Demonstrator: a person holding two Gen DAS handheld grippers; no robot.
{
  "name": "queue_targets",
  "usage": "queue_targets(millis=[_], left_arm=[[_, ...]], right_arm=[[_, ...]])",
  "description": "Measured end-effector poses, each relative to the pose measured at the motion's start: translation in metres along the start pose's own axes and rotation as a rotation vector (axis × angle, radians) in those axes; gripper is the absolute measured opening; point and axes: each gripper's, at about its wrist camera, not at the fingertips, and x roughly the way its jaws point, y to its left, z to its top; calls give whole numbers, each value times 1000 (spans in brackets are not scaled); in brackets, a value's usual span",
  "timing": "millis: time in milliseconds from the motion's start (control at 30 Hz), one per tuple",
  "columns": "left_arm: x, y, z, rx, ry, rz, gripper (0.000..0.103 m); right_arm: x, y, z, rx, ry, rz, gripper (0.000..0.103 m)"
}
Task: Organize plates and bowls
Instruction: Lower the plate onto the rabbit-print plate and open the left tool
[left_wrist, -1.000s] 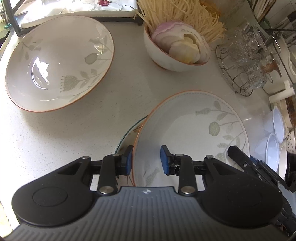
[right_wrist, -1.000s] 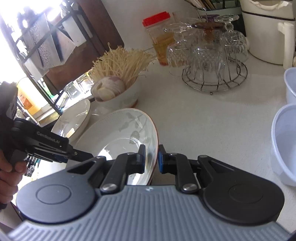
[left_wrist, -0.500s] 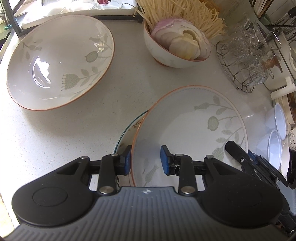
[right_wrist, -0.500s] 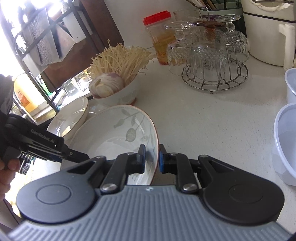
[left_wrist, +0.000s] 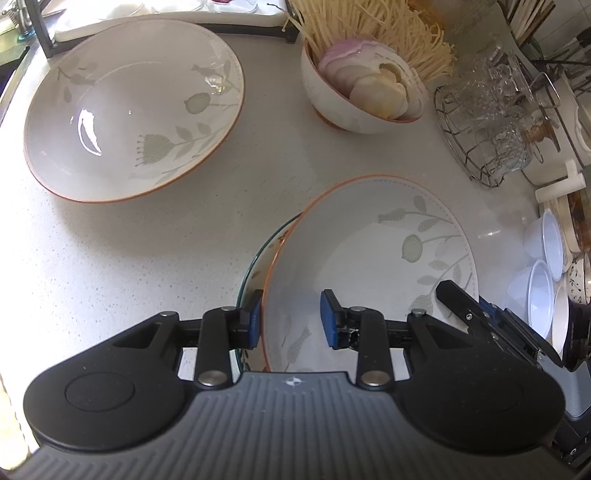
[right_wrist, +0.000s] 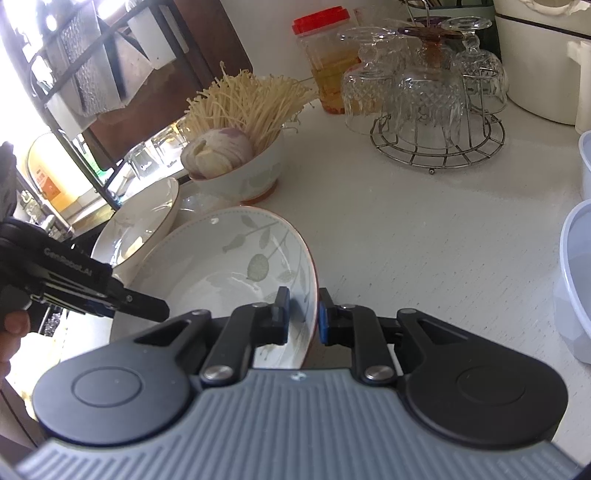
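Note:
A shallow cream plate with a leaf pattern and an orange rim (left_wrist: 369, 266) (right_wrist: 229, 266) is held tilted between both grippers. My left gripper (left_wrist: 291, 319) is shut over its near-left rim, with the rim of a clear glass dish (left_wrist: 258, 251) under the plate also between the pads. My right gripper (right_wrist: 303, 314) is shut on the plate's right rim; one of its fingers (left_wrist: 454, 299) shows at the plate's edge. A matching second plate (left_wrist: 133, 110) (right_wrist: 140, 221) lies flat on the counter further back.
A bowl of sliced onion and enoki mushrooms (left_wrist: 354, 107) (right_wrist: 243, 177) stands behind the plates. A wire rack of upturned glasses (left_wrist: 487, 129) (right_wrist: 436, 110) is at the right, with white plastic tubs (left_wrist: 543, 280) (right_wrist: 576, 277) beside it. A red-lidded jar (right_wrist: 325, 62) is at the wall. A hand (right_wrist: 11, 332) holds the left gripper.
Both grippers keep the same hold on the patterned plate. The counter behind drifts only slightly in the views.

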Motion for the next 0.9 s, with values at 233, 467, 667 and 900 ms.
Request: queue_targets(millis=[233, 467, 667, 900], left_arm=[[-13, 13, -9, -21, -28, -33, 36], [-26, 24, -15, -94, -40, -48, 37], [-49, 39, -14, -148, -96, -69, 39], [-73, 36, -11, -131, -164, -54, 39]], right_arm=[[-1, 3, 15, -32, 9, -36, 18], [3, 13, 18, -64, 58, -45, 18], [8, 20, 19, -85, 99, -70, 18], [-10, 24, 35, -58, 61, -61, 18]])
